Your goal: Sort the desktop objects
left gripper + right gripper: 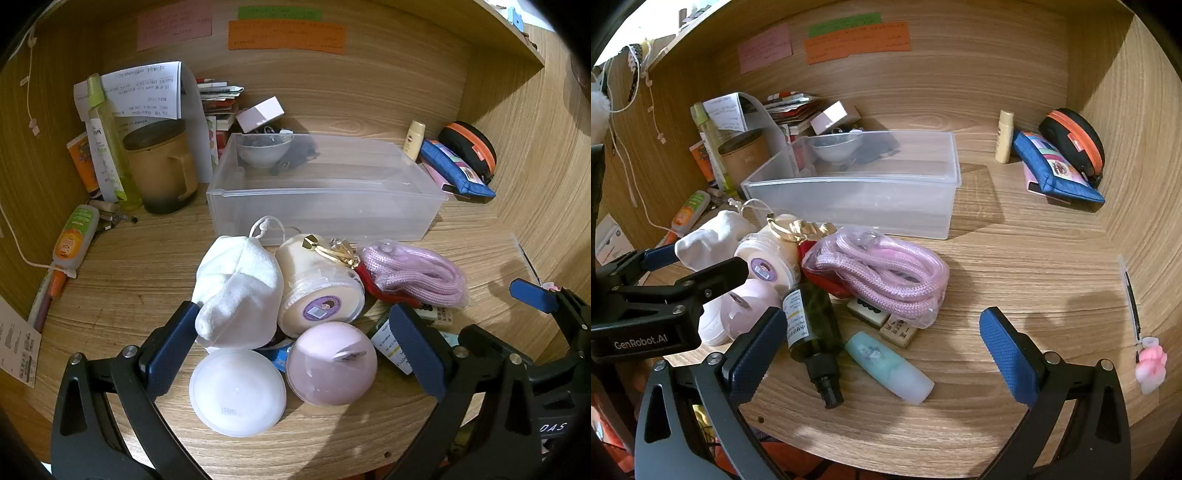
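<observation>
A pile lies on the desk before a clear plastic bin: a white cloth pouch, a cream jar, a pink dome, a white round lid, a bagged pink rope, a dark green spray bottle, a pale teal tube. My left gripper is open around the pouch, dome and lid, empty. My right gripper is open over the bottle and tube, empty.
A glass bowl sits in the bin. A mug, spray bottle and papers stand at the back left. A blue pouch and black-orange case lie at the back right. Wooden walls enclose the desk.
</observation>
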`<state>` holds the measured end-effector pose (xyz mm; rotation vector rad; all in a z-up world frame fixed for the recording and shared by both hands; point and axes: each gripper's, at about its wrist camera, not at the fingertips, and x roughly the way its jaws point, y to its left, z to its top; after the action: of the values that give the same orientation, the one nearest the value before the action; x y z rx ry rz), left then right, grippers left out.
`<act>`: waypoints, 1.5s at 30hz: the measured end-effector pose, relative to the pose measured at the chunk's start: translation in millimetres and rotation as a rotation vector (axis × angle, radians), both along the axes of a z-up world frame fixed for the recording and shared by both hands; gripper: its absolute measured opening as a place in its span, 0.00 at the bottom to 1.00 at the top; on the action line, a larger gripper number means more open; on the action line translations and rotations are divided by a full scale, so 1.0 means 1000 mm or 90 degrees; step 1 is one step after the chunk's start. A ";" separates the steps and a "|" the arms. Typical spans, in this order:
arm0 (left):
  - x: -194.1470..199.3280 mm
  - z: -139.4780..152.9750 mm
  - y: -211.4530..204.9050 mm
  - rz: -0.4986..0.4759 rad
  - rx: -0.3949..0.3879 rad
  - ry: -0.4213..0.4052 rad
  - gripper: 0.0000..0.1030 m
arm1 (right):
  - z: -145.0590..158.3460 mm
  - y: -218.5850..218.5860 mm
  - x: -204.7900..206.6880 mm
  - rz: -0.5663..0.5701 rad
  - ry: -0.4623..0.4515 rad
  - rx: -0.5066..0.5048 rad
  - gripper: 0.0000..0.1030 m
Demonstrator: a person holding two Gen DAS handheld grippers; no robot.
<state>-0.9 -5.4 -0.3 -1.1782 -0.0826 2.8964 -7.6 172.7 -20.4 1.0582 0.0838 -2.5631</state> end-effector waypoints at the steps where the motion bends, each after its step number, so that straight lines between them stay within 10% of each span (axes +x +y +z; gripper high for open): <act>1: 0.000 0.000 0.000 0.000 0.000 0.000 1.00 | 0.000 0.000 0.000 0.000 0.000 0.000 1.00; 45: 0.002 0.002 -0.010 0.010 0.007 0.004 1.00 | 0.002 0.008 0.005 -0.014 0.004 0.003 1.00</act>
<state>1.3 -15.1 2.2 -1.1727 -0.1083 2.9081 -2.8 181.0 -18.7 1.0580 0.0805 -2.5881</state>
